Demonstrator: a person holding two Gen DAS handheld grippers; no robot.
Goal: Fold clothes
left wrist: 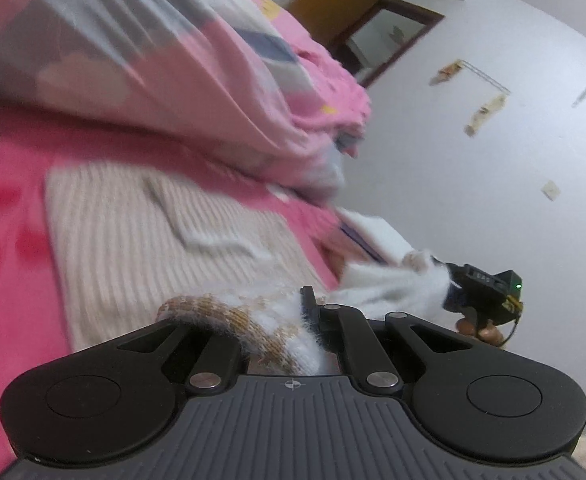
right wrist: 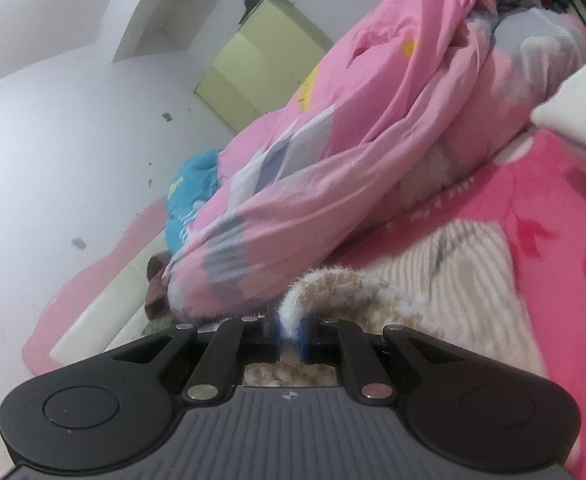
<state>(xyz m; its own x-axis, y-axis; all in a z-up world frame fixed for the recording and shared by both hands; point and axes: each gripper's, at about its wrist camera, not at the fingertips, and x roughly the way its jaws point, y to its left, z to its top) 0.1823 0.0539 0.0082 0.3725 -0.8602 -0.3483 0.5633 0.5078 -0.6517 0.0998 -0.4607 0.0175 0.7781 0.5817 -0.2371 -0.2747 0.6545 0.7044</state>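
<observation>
My left gripper (left wrist: 307, 312) is closed down tight on the fuzzy white-and-tan knit garment (left wrist: 253, 320); its edge bunches up between and over my fingers, curling back toward the camera, and only one dark fingertip (left wrist: 308, 298) pokes out of the fluff. My right gripper (right wrist: 289, 330) is nearly closed too, its blue-lined pads (right wrist: 304, 332) pinching a narrow rolled hem of the same garment (right wrist: 325, 284), which rises just ahead of the fingers and arches over to their right. From the left wrist I see the garment stretched in a span from my left fingers across to the right gripper (left wrist: 451, 276), off to their right, so both ends are off the bed. Beyond and below both pairs of fingers lies a cream ribbed sweater (left wrist: 141, 232) flat on the pink bedspread (left wrist: 9, 280); its near edge runs under my left fingers, and in the right view its far edge stops short of the pink quilt (right wrist: 373, 140). That bundled quilt sits ahead of both grippers, just behind the sweater, walling off the far side. To the right of my left fingers the bed edge drops away to a bare white wall (left wrist: 473, 180), with open air there. To the left of my right fingers the room is also open toward the wall, with a blue plush item (right wrist: 191, 196) at the quilt's far end. The views are motion-blurred.
</observation>
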